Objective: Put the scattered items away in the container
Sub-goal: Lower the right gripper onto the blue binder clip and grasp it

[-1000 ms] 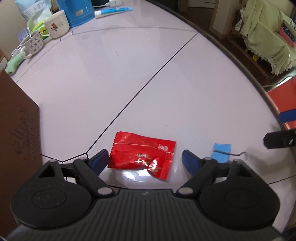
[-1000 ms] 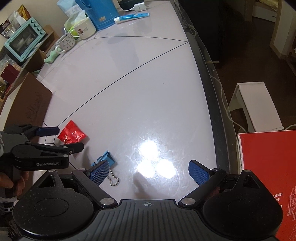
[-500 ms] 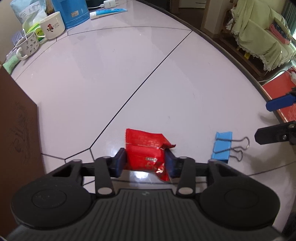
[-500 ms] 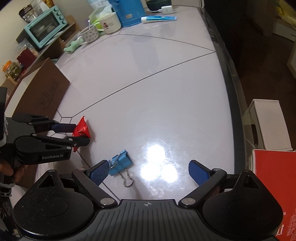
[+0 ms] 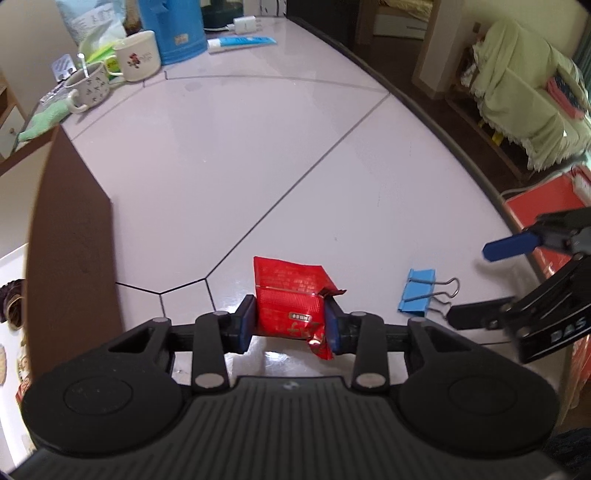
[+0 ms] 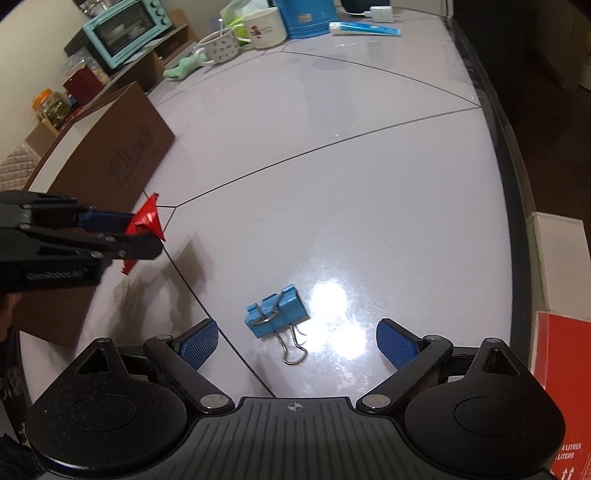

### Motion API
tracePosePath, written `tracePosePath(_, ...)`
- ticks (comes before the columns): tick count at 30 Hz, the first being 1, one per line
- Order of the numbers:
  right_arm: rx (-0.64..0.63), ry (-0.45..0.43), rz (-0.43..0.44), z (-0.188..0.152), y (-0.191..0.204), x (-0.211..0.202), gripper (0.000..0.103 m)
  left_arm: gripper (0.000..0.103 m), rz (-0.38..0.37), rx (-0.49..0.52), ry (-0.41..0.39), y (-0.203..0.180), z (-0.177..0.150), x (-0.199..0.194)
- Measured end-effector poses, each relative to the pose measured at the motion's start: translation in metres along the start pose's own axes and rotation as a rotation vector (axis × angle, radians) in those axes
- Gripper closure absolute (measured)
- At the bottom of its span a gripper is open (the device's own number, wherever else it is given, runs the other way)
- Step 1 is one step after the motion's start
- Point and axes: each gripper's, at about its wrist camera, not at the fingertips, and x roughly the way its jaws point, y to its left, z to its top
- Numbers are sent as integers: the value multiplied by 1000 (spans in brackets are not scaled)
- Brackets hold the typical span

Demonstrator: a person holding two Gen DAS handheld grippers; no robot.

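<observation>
My left gripper (image 5: 290,323) is closing its jaws on a red snack packet (image 5: 291,295), and both blue pads press its sides. In the right wrist view the left gripper (image 6: 144,236) carries the packet (image 6: 147,218) clear of the table, beside the brown cardboard box (image 6: 107,162). A blue binder clip (image 6: 277,310) lies on the white table just ahead of my right gripper (image 6: 297,341). That gripper is open and holds nothing. The left wrist view shows the clip (image 5: 417,291) near the right gripper (image 5: 472,286).
The cardboard box (image 5: 70,240) stands at the left. Two mugs (image 5: 138,61), a blue jug (image 5: 173,31) and a toothpaste tube (image 5: 242,42) sit at the far end. The dark table edge (image 6: 513,206) curves along the right, with a red box (image 6: 565,387) below it.
The left jaws went from wide open around the red packet to gripping it, and lifted it off the table. The right gripper moved in until the binder clip lay just ahead of its fingers.
</observation>
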Motion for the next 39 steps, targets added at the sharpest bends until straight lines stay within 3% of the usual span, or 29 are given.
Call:
tracePosePath(14, -108, -47, 45, -3, 14, 20, 8, 70, 15, -67, -41, 8, -6, -31)
tracePosePath(22, -211, -36, 0, -4, 20, 34, 10, 70, 10, -80, -47, 10, -6, -34)
tracePosePath(23, -229, -39, -7, -4, 21, 35, 27, 70, 9, -81, -47, 11, -6, -34)
tracePosePath(31, -324, -34, -52, -9, 28, 40, 31, 70, 3, -87, -51, 10, -8, -35)
tracePosePath(34, -364, -42, -79, -14, 30, 39, 41, 70, 4, -88, -54, 10, -8, -37)
tracePosePath(37, -373, -49, -82, -14, 29, 38, 44, 70, 5, -89, -55, 10, -9, -38)
tracePosePath(39, -395, -59, -83, -16, 32, 38, 58, 70, 5, -88, -58, 9, -9, -40)
